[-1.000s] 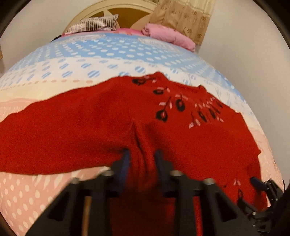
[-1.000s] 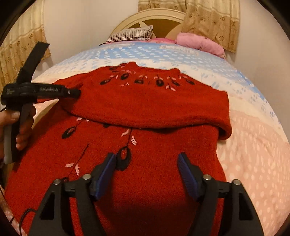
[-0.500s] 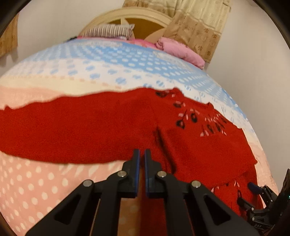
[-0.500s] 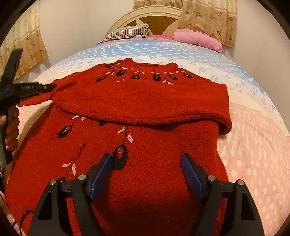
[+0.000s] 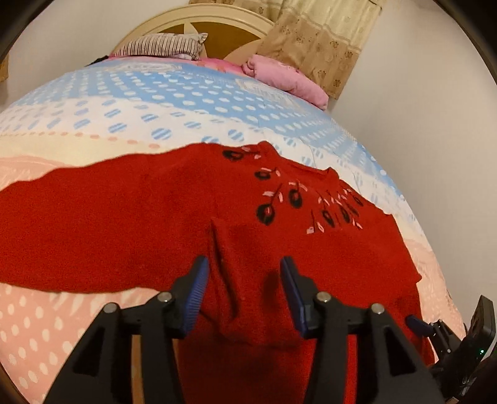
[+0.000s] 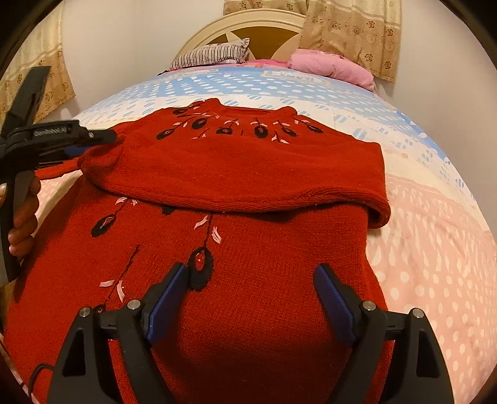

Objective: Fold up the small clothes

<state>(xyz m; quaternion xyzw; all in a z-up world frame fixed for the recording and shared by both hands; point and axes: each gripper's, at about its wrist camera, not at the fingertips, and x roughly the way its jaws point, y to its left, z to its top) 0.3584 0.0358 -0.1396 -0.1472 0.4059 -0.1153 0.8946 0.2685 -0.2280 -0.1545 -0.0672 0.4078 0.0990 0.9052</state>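
Now left hand-held gripper (image 5: 242,289): fingers apart, straddling raised fold of red sweater (image 6: 248,174), not clamped. Right hand-held gripper (image 6: 251,295): fingers wide apart, poised above sweater's lower body. Sweater spread on dotted bed (image 6: 435,236), one sleeve folded across chest, other stretched sideways. Striped pillow (image 6: 211,54), pink blanket (image 6: 332,66) by headboard.

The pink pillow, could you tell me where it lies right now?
The pink pillow lies at the far end of the bed, right of the striped pillow, against the headboard and below the curtain.
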